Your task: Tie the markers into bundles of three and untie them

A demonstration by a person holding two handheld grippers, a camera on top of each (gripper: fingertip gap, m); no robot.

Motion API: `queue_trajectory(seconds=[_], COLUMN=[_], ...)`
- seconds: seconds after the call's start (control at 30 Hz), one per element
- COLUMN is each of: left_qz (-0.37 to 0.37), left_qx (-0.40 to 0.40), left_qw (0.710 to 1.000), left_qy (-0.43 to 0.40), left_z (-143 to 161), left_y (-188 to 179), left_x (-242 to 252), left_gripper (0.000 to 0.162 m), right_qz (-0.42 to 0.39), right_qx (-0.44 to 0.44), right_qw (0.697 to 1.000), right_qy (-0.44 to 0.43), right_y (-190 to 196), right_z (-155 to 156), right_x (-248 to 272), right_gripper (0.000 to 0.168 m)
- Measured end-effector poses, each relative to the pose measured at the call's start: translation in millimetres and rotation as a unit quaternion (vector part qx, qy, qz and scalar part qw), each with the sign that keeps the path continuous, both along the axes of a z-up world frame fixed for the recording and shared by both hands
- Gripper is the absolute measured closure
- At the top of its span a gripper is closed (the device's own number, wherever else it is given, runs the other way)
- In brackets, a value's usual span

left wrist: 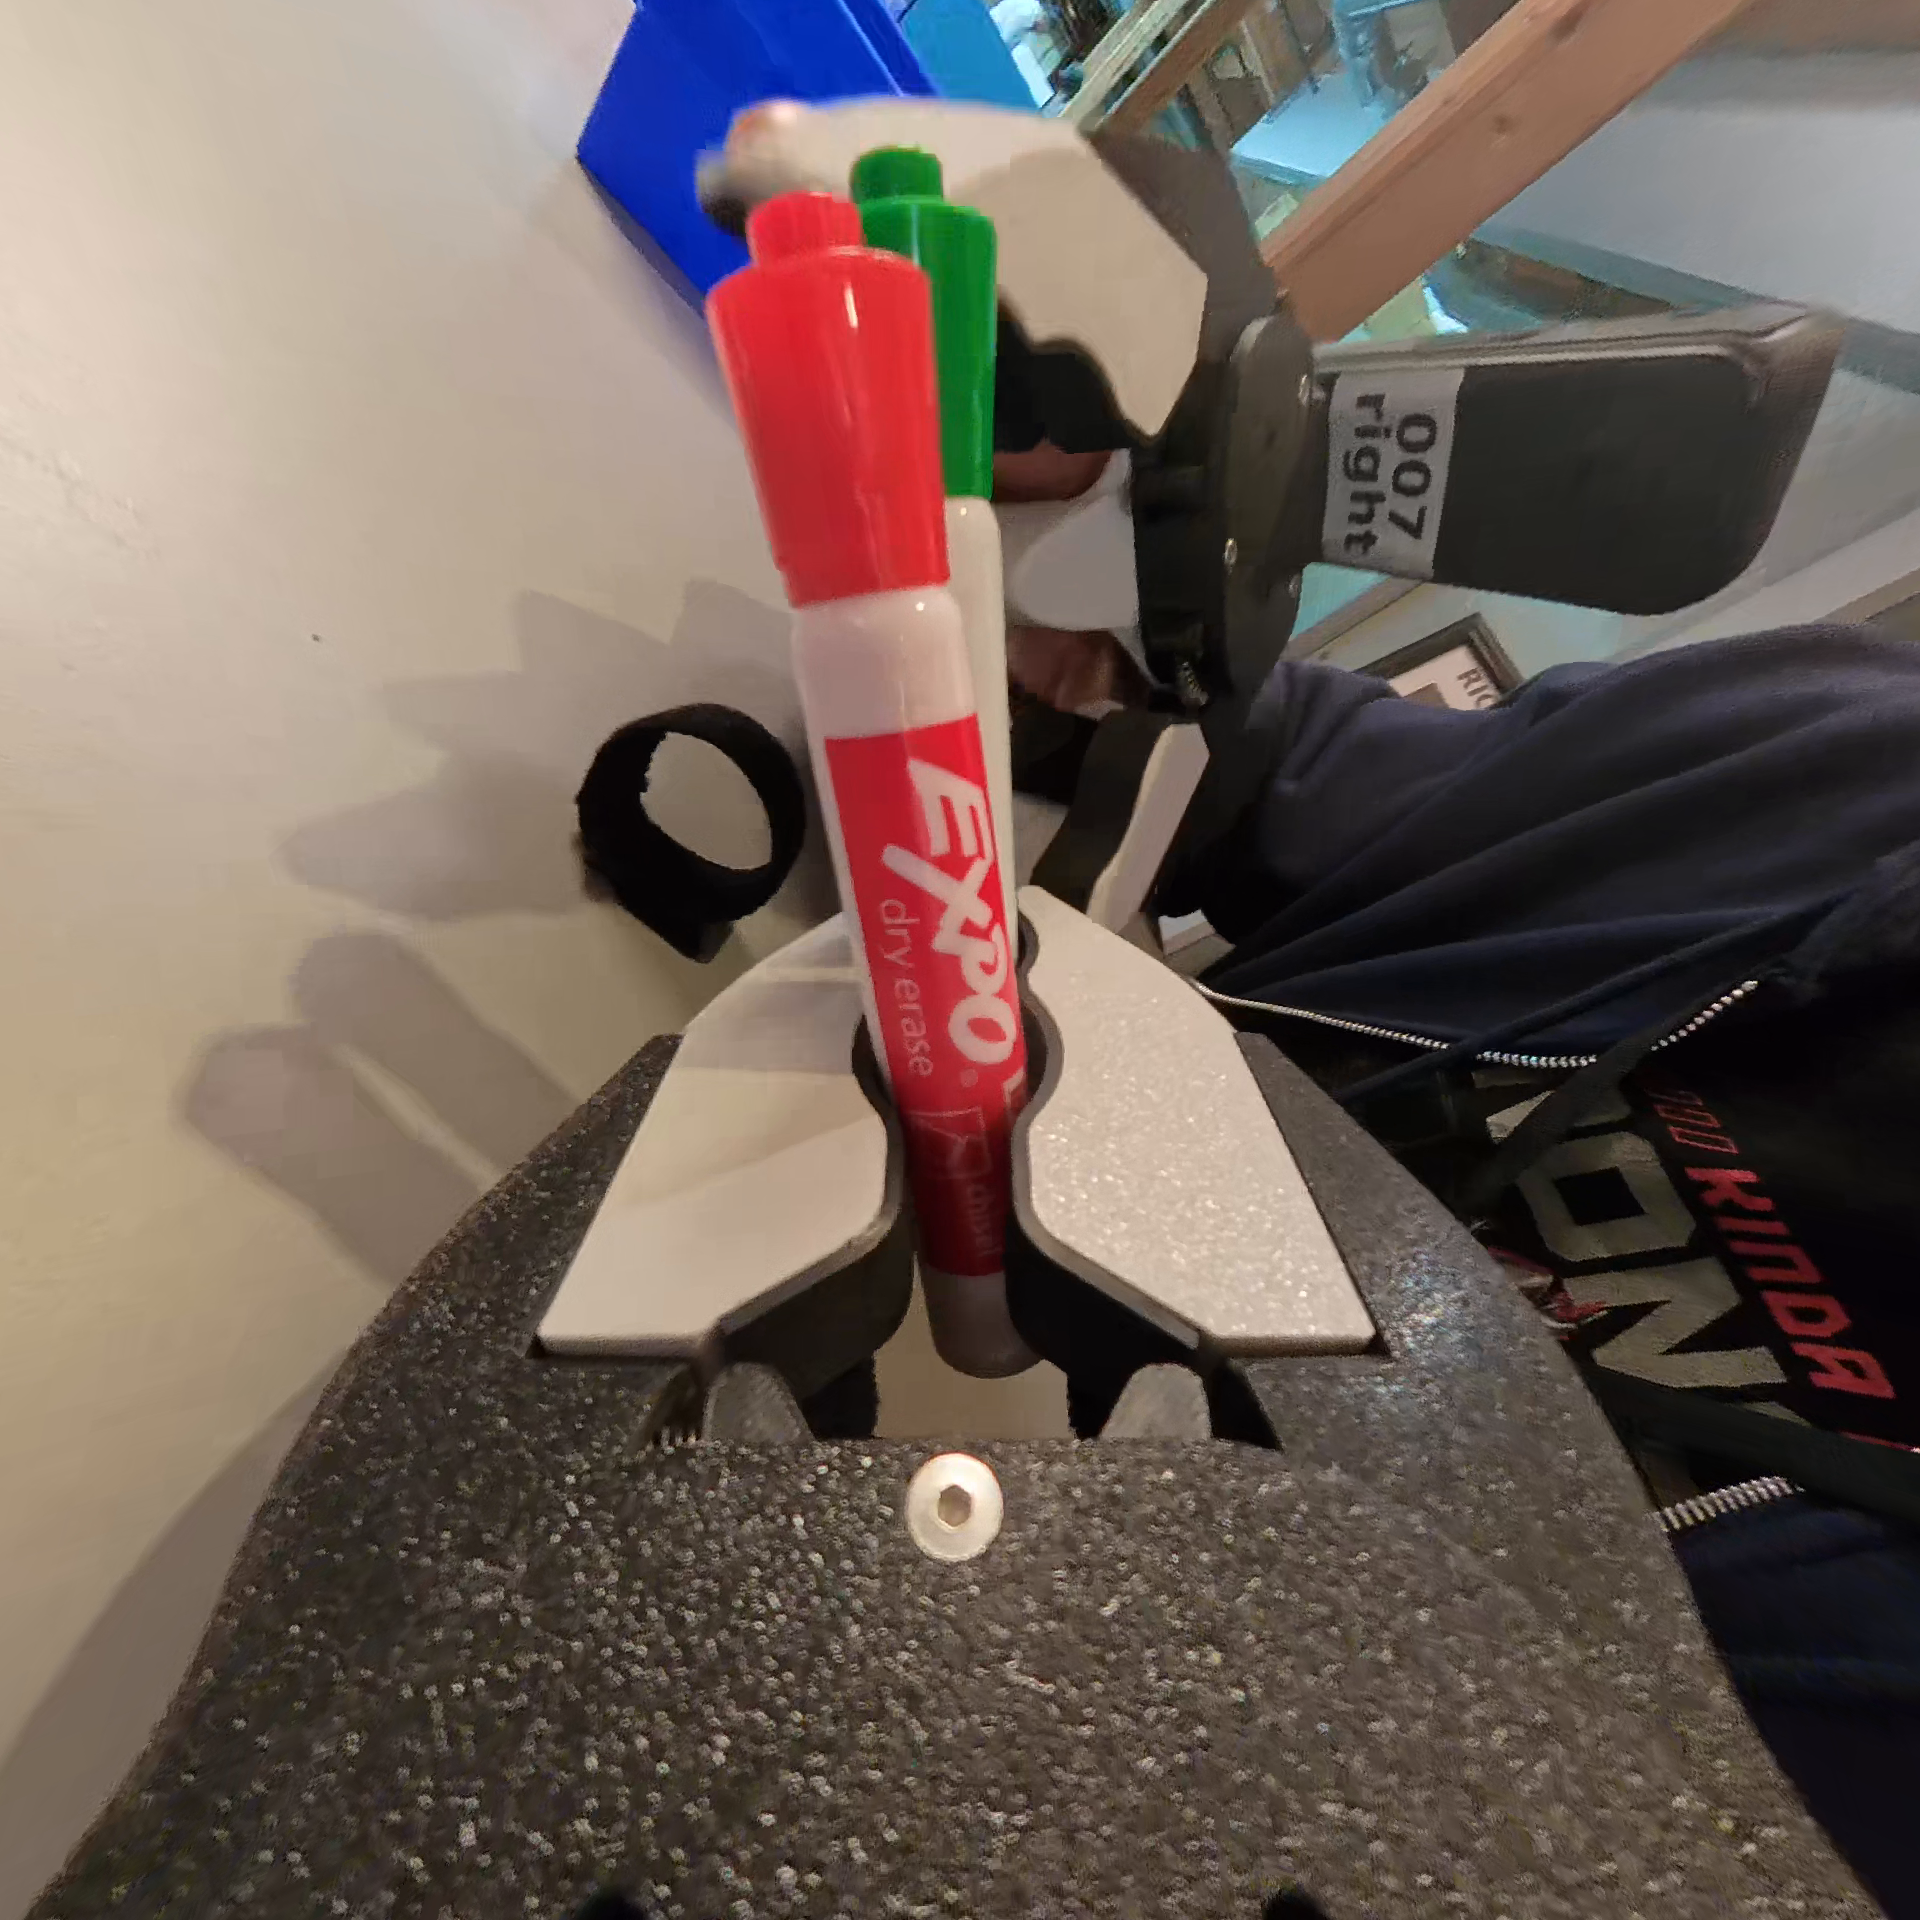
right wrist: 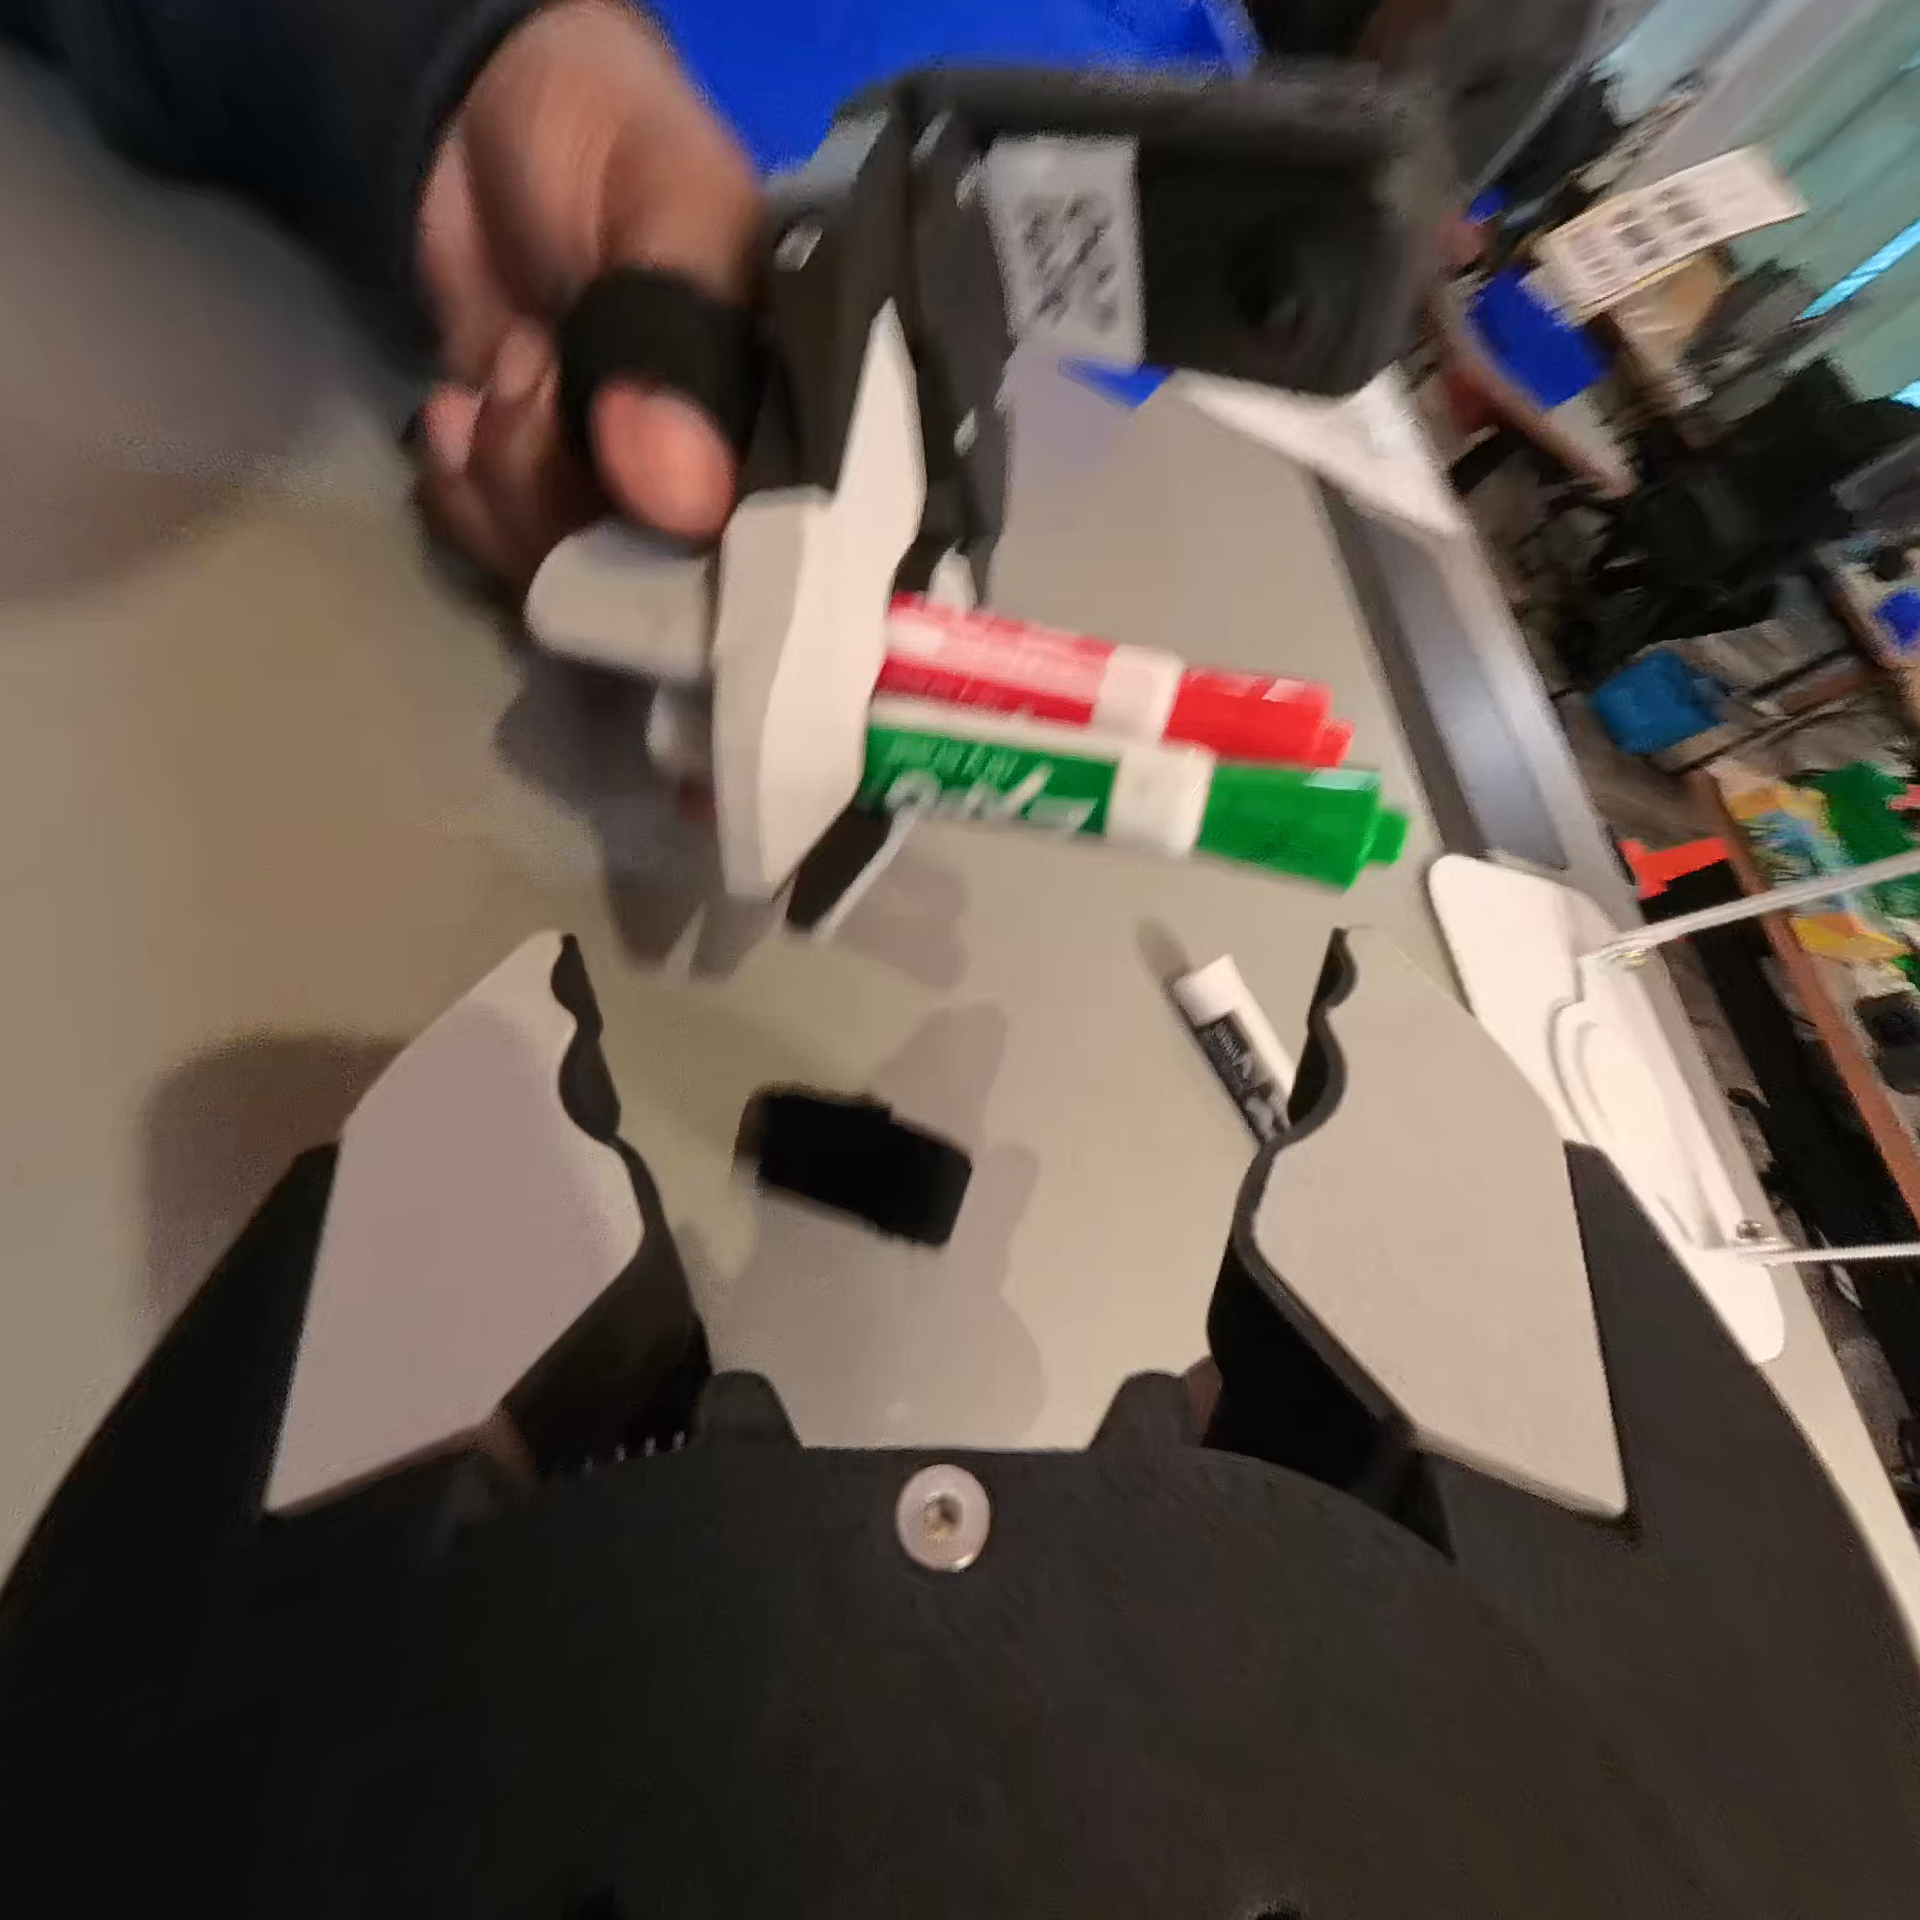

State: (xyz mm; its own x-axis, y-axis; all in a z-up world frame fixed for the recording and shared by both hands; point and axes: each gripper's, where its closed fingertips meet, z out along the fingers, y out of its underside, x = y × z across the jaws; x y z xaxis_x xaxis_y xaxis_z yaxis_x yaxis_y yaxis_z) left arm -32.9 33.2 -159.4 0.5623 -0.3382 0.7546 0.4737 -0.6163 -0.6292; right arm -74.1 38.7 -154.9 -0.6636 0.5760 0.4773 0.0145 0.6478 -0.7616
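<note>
My left gripper (left wrist: 935,966) is shut on a red marker (left wrist: 831,436) and a green marker (left wrist: 951,312) side by side, caps pointing away. In the right wrist view a hand holds this gripper (right wrist: 810,707) above the table, with the red marker (right wrist: 1101,681) and green marker (right wrist: 1143,805) sticking out to the right. A black strap loop (left wrist: 686,821) lies on the table; it also shows below my right gripper (right wrist: 857,1164). A third marker (right wrist: 1236,1039), white-bodied, lies on the table by my right finger. My right gripper (right wrist: 951,977) is open and empty; it also shows beside the caps (left wrist: 1049,416).
A blue bin (left wrist: 707,135) stands at the far side of the white table (left wrist: 260,520). A white flat piece (right wrist: 1558,1049) with wires lies at the table's right edge. A person in a dark sleeve (left wrist: 1558,831) is close on the right. Clutter lies beyond the edge. The white flat piece (right wrist: 1558,1049) is about 30 cm from my right fingertips and 35 cm from my left.
</note>
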Motion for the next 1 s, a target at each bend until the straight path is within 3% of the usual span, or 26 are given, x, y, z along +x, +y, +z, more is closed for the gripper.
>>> queue_trajectory(seconds=[0.07, 0.17, 0.23, 0.4, 0.53, 0.77, 0.9, 1.0], left_qz=[0.001, -0.004, -0.008, -0.018, -0.020, -0.052, -0.076, -0.083], left_qx=[-0.005, -0.019, -0.034, -0.054, -0.072, -0.076, -0.056, -0.034], left_qw=[1.000, 0.999, 0.996, 0.986, 0.982, 0.983, 0.979, 0.978], left_qy=[0.009, 0.039, 0.084, 0.159, 0.175, 0.161, 0.183, 0.190], left_z=[-1.7, -7.8, -16.3, -25.2, -32.5, -36.7, -32.7, -26.7], left_y=[-1.3, -3.7, -6.6, -13.6, -16.5, -20.4, -22.0, -21.1], left_x=[-3.8, -7.0, -10.5, -17.8, -20.7, -11.9, 0.3, 7.7], left_gripper=[0.146, 0.147, 0.147, 0.147, 0.147, 0.147, 0.147, 0.147], right_qz=[0.020, 0.020, 0.023, 0.030, 0.022, 0.046, 0.066, 0.070], right_qx=[0.061, 0.141, 0.140, 0.133, 0.140, 0.051, -0.031, -0.046], right_qw=[0.998, 0.989, 0.989, 0.991, 0.989, 0.996, 0.997, 0.992], right_qy=[-0.028, -0.039, -0.026, -0.002, 0.033, 0.053, -0.011, -0.096], right_y=[16.4, 45.0, 49.5, 42.4, 39.2, 37.4, 37.5, 34.5], right_z=[-17.7, -41.1, -43.9, -43.1, -37.8, 10.3, 39.0, 42.6], right_x=[12.6, 22.4, 22.6, 12.9, 5.1, 7.8, 5.4, 4.0], right_gripper=[0.050, 0.080, 0.098, 0.122, 0.165, 0.165, 0.165, 0.164])
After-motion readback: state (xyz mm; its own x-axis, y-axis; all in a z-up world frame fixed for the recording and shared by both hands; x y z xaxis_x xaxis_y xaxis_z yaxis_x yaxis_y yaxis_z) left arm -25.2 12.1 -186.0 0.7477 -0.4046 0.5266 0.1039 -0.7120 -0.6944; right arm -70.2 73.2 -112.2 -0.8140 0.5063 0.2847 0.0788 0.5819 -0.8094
